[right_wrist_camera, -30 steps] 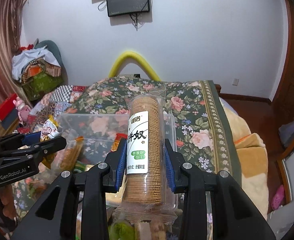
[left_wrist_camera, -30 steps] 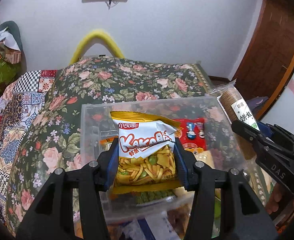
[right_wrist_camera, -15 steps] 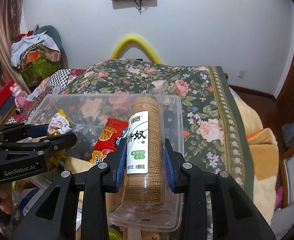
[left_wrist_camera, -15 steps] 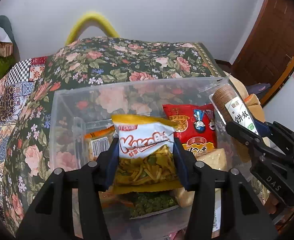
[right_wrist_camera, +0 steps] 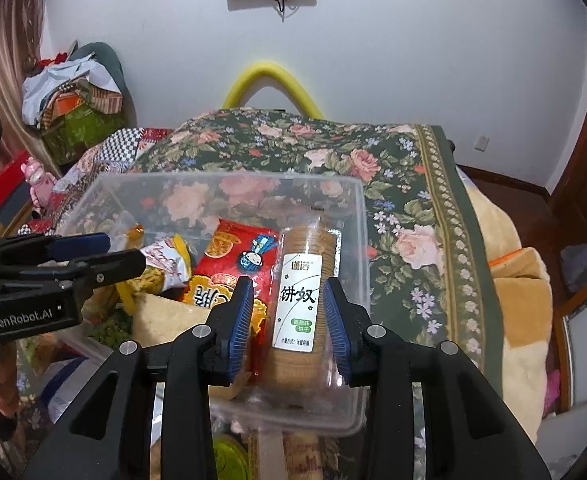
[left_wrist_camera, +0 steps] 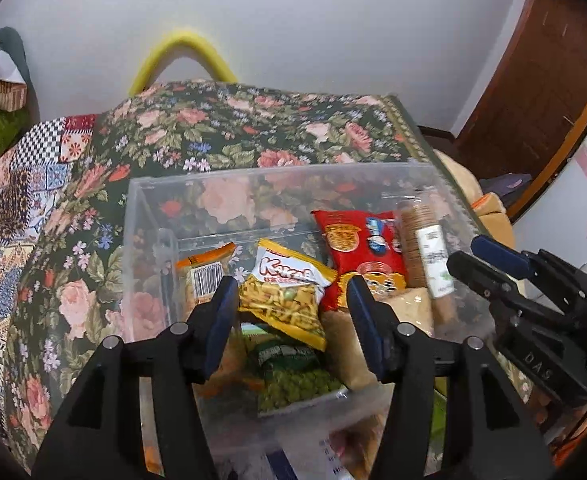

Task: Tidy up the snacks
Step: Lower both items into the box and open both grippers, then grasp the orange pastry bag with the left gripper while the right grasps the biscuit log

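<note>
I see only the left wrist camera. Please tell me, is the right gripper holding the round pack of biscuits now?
Observer: No. In the right wrist view the right gripper is open. Its blue fingers stand apart from the clear-wrapped roll of brown biscuits, with a gap on each side.
Operator: Where does the roll lie?
Observer: Inside the clear plastic box, along its right wall, beside the red snack bag.
Operator: Can you read its label?
Observer: The white label faces up, with large black characters above a small green patch.
</note>
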The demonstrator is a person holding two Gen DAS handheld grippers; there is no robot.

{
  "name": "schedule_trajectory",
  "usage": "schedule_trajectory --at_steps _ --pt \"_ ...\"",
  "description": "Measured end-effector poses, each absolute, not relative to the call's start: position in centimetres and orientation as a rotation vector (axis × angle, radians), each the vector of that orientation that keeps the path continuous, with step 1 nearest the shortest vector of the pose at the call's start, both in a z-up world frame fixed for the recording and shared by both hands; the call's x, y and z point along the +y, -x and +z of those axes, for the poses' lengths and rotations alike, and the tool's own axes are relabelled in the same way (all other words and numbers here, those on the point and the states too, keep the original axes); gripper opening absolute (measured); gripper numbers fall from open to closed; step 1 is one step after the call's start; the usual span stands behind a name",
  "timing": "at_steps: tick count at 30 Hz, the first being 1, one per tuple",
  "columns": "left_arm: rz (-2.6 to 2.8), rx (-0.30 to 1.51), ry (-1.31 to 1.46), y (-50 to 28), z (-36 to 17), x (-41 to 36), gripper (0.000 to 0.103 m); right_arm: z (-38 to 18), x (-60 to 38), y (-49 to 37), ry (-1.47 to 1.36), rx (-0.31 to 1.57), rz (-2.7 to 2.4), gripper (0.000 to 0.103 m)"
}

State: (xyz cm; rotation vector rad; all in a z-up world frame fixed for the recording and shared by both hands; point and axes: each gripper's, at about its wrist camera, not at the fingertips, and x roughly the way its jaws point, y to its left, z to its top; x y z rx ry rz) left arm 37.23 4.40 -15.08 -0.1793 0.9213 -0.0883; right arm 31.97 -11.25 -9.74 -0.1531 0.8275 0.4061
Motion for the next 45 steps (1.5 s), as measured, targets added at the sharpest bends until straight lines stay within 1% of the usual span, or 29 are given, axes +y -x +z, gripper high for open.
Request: schedule_trajectory --at_steps 7,11,17,21,26,31,32,38,45 --pt "-0.101 0.854 0.166 -33.9 -11.8 4.6 0.056 -6.8 -12.4 -29.4 0.136 0.772 0.419 0.034" --pt "-0.095 0.823 0.151 -31.5 -10.2 5.0 0.058 -5.6 -13.2 -27.6 0.114 0.749 0.427 0.037" --pt "-0.077 0.821 0.141 -28.4 -9.6 6.0 0.063 -5.2 -14.1 -24.9 0.122 0.743 0.428 0.042" --pt "-0.069 0.849 0.127 -26.6 -10.5 6.4 0.065 -6.1 -14.9 -23.6 0.128 0.764 0.423 0.048" --pt "-0.045 0.889 0.129 -24.9 -12.5 7.0 0.067 -7.8 -15.8 -22.3 0.129 0.807 0.424 0.050" --pt "-0.009 0.952 0.139 -23.8 -15.4 8.4 0.067 -9.9 -16.8 -21.5 0.102 0.862 0.424 0.054" --pt "0.001 0.961 0.137 -23.6 -15.8 8.6 0.067 -10.4 -17.0 -21.4 0.096 0.876 0.423 0.056" --pt "0.035 1.019 0.180 -23.7 -18.5 10.2 0.067 -13.1 -17.1 -21.4 0.093 0.937 0.409 0.057" --pt "0.074 1.036 0.207 -25.1 -20.6 10.6 0.069 -14.9 -16.9 -22.2 0.079 0.982 0.405 0.057"
